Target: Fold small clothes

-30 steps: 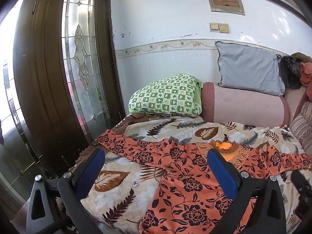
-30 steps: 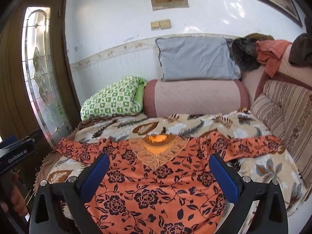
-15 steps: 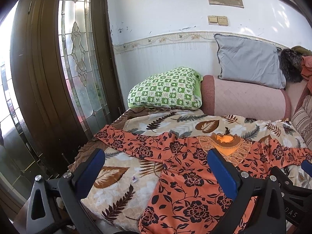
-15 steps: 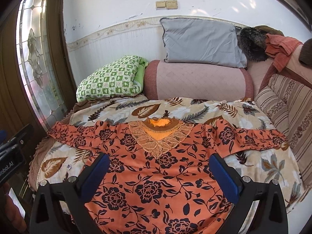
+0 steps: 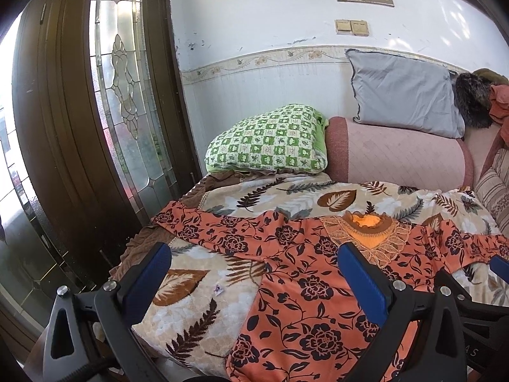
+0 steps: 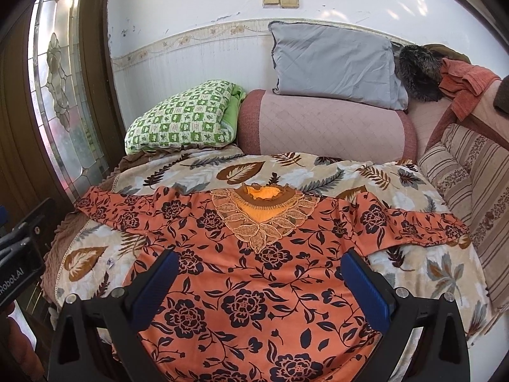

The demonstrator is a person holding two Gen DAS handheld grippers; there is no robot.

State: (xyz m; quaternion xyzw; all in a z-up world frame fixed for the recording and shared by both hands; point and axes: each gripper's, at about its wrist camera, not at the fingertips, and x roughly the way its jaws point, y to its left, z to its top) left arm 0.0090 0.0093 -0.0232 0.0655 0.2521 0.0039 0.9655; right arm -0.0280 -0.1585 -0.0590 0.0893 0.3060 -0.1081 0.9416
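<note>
An orange blouse (image 6: pixel 254 273) with dark flowers and an embroidered neckline (image 6: pixel 264 213) lies flat on the bed, both sleeves spread out. In the left wrist view the same blouse (image 5: pixel 305 273) covers the lower right of the bed. My left gripper (image 5: pixel 254 254) hovers open above the blouse's left side, near the left sleeve (image 5: pixel 203 226). My right gripper (image 6: pixel 259 258) hangs open over the blouse's chest, nothing between its blue pads. The right gripper's body (image 5: pixel 477 302) shows at the right edge of the left wrist view.
A leaf-print blanket (image 6: pixel 318 172) covers the bed. A green checked pillow (image 6: pixel 181 121), a pink bolster (image 6: pixel 324 124) and a grey pillow (image 6: pixel 334 60) line the wall. Striped cushions (image 6: pixel 470 184) stand on the right. A wooden door with leaded glass (image 5: pixel 127 95) is left.
Both grippers have tilted downward and drawn slightly nearer the bed, so the blouse sits higher and larger in each view. The blouse has not moved. Both stay open.
</note>
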